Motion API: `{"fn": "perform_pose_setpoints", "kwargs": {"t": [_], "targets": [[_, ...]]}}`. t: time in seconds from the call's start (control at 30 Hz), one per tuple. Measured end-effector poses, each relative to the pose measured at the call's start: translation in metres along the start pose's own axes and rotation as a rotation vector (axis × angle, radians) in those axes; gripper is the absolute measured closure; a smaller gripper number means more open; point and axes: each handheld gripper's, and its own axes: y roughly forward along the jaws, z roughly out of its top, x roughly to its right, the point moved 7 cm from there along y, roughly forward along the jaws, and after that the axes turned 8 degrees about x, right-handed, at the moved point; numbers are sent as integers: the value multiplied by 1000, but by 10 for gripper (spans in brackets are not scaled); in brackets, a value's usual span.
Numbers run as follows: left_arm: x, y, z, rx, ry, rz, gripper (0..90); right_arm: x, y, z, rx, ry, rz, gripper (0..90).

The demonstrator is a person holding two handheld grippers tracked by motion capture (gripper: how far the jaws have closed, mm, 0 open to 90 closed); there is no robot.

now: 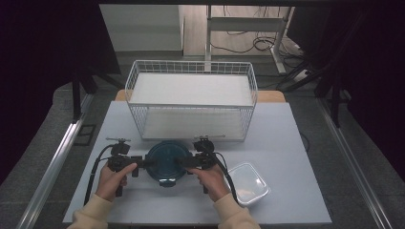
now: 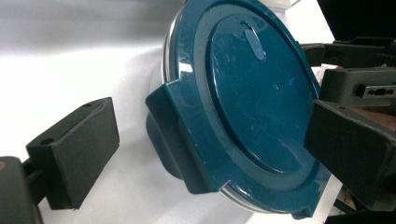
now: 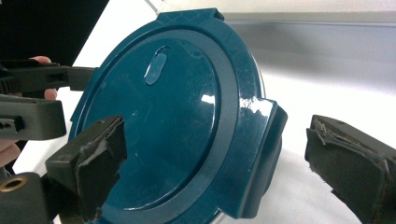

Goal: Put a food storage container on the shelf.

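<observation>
A round container with a dark teal lid (image 1: 166, 160) sits on the table in front of the wire basket. My left gripper (image 1: 147, 163) is at its left rim and my right gripper (image 1: 181, 161) at its right rim. In the left gripper view the left gripper (image 2: 210, 149) is open, its jaws straddling a teal latch tab (image 2: 175, 135) of the lid (image 2: 252, 93). In the right gripper view the right gripper (image 3: 224, 163) is open as well, one jaw over the lid (image 3: 173, 116) and the other outside the opposite latch tab (image 3: 264, 149).
A white wire basket (image 1: 191, 69) with a white shelf stands behind the container. A clear square plastic container (image 1: 247, 182) lies at the front right, close to the right forearm. The pale table (image 1: 296, 143) has bare room on both sides.
</observation>
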Motion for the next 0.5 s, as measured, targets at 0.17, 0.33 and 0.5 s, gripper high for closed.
{"fn": "perform_pose_setpoints", "kwargs": {"t": [0.17,0.33,0.5], "targets": [[-1,5,-1,-17,-31,-20,30,2,5,-1,-11,17,7,53],[-3,12,-2,-29,-52,-18,31,3,10,-3,-26,36,23,57],[-6,15,-4,-32,-105,-54,47,3,14,-7,-44,54,31,67]]}}
